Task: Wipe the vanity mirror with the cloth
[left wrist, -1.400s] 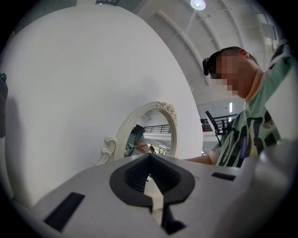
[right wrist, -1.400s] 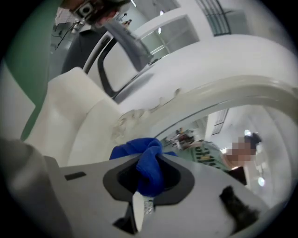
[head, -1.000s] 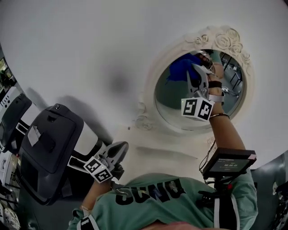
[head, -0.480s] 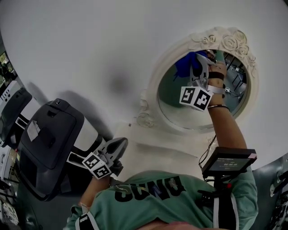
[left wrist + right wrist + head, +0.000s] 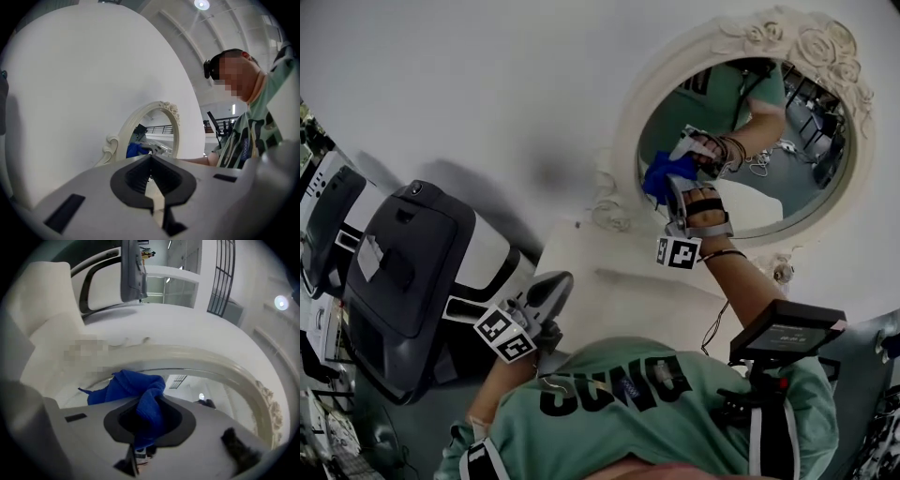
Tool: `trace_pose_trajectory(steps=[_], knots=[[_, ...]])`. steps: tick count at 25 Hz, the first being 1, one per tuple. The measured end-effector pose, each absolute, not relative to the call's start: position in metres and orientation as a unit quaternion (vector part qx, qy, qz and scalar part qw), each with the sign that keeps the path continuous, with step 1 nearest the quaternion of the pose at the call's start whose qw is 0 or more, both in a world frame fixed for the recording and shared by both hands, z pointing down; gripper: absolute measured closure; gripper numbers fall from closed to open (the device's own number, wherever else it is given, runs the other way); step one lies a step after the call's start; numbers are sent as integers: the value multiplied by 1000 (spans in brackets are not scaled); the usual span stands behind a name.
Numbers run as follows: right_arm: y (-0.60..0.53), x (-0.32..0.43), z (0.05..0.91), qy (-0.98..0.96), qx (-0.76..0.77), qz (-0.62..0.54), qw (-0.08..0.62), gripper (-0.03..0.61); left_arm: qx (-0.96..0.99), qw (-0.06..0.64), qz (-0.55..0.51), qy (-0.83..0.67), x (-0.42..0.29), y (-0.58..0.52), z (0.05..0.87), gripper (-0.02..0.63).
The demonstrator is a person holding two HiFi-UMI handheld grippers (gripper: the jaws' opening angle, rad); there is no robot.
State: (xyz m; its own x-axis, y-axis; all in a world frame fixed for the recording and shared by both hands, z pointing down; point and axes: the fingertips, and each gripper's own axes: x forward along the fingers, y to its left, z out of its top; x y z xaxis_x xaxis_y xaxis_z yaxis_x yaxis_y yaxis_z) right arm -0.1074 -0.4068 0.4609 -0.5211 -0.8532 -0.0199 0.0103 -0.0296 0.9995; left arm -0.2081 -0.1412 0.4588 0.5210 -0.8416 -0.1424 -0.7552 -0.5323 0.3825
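Observation:
An oval vanity mirror in an ornate cream frame stands on a white vanity top. My right gripper is shut on a blue cloth and holds it against the lower left of the glass. In the right gripper view the blue cloth bunches out of the shut jaws, against the mirror's frame. My left gripper hangs low to the left, away from the mirror, jaws shut on nothing. In the left gripper view the mirror stands ahead with the cloth reflected in it.
A dark grey and white machine stands at the left beside the vanity top. A small screen device is strapped on the person's right forearm. A white wall lies behind the mirror.
My right gripper has dragged the blue cloth from the upper part of the glass down and left to the lower left edge. The left gripper has hardly moved.

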Motion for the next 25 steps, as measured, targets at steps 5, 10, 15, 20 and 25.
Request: trace_pose_trajectory(steps=[5, 10, 15, 20, 25], knots=[[-408, -100, 594, -633, 281, -588, 417, 526, 850, 160, -145, -480, -215, -136, 475, 604], [-409, -101, 599, -667, 283, -554, 410, 528, 847, 168, -138, -485, -220, -131, 484, 604], [-403, -103, 589, -707, 255, -506, 423, 526, 855, 147, -146, -475, -217, -135, 471, 604], [-385, -92, 465, -702, 319, -543, 332, 526, 862, 120, -161, -465, -212, -138, 453, 604], [-386, -63, 282, -645, 421, -594, 233, 526, 868, 103, -174, -453, -206, -143, 440, 604]])
